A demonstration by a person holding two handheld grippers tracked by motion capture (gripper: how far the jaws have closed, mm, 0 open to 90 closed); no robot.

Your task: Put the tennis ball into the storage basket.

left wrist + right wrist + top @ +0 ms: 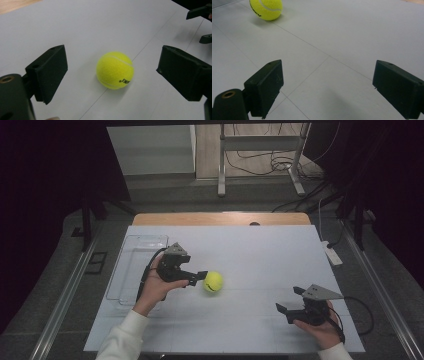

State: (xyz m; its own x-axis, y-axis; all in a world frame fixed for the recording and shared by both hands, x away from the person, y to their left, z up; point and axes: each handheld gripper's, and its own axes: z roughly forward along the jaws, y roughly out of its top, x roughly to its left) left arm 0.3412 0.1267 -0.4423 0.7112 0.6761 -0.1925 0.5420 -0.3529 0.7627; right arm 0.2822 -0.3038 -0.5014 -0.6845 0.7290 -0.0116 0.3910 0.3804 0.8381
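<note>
Ball: the yellow tennis ball (213, 281) lies on the white table (260, 250), a little left of centre in the high view; in my left gripper view it sits mid-frame (115, 70), between my two jaws but touching neither
Left gripper: my left gripper (196, 278) is just left of the ball in the high view, jaws spread wide, holding nothing
How to close well: I judge I should ease forward until the ball's widest part lies level with the pads, keep low over the table, then shut evenly so it doesn't roll off
Left hand: my left hand (157, 287) comes up from the lower left, sleeve trailing, gripper pointed rightward
Right gripper: my right gripper (290, 306) rests at lower right, well apart from the ball, jaws wide, empty
Tray: a clear tray (131, 265) lies at the table's left edge, behind my left hand
</note>
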